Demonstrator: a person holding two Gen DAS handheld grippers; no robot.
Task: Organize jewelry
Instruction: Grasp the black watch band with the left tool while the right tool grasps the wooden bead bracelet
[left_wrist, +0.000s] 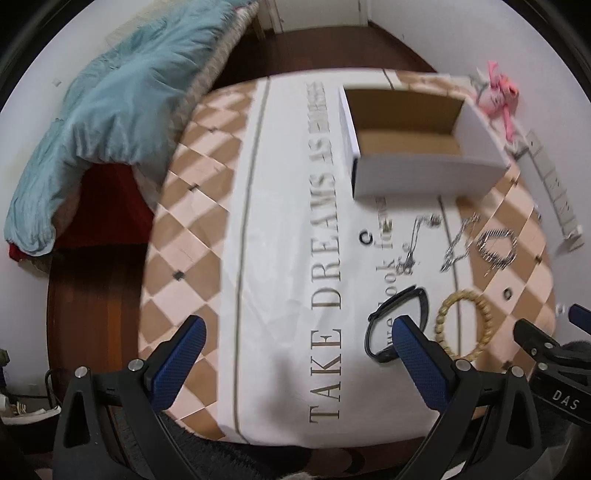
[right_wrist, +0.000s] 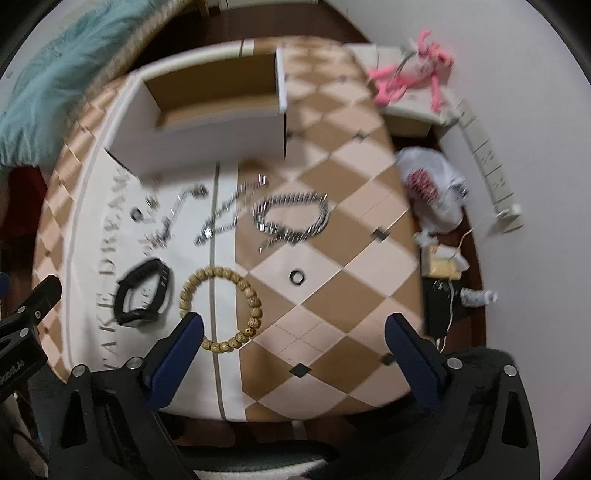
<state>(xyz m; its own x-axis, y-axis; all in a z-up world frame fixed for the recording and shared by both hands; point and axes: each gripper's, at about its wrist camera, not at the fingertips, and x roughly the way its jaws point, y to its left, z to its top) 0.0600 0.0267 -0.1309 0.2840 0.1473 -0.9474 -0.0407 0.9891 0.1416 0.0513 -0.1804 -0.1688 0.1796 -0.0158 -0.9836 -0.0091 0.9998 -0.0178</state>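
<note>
An open white cardboard box (left_wrist: 428, 177) (right_wrist: 207, 144) stands at the far side of the checked tablecloth. Nearer lie a wooden bead bracelet (right_wrist: 255, 314) (left_wrist: 443, 314), a black band (right_wrist: 127, 295) (left_wrist: 417, 295), a thick silver chain bracelet (right_wrist: 291, 218) (left_wrist: 495, 247), thin silver chains (right_wrist: 221, 218) (left_wrist: 458, 243), a dark ring (right_wrist: 297, 277) (left_wrist: 508, 294) and a small black ring (right_wrist: 136, 214) (left_wrist: 365, 238). My left gripper (left_wrist: 299, 332) is open above the cloth, left of the black band. My right gripper (right_wrist: 295, 328) is open, its left finger (right_wrist: 177, 354) over the bead bracelet's near edge.
A teal blanket (left_wrist: 110, 103) lies on a bed at the left. A pink plush toy (right_wrist: 413, 77) sits on a stand at the back right. A white plastic bag (right_wrist: 432, 188) and small clutter lie on the dark floor at the right, near a white power strip (right_wrist: 491, 166).
</note>
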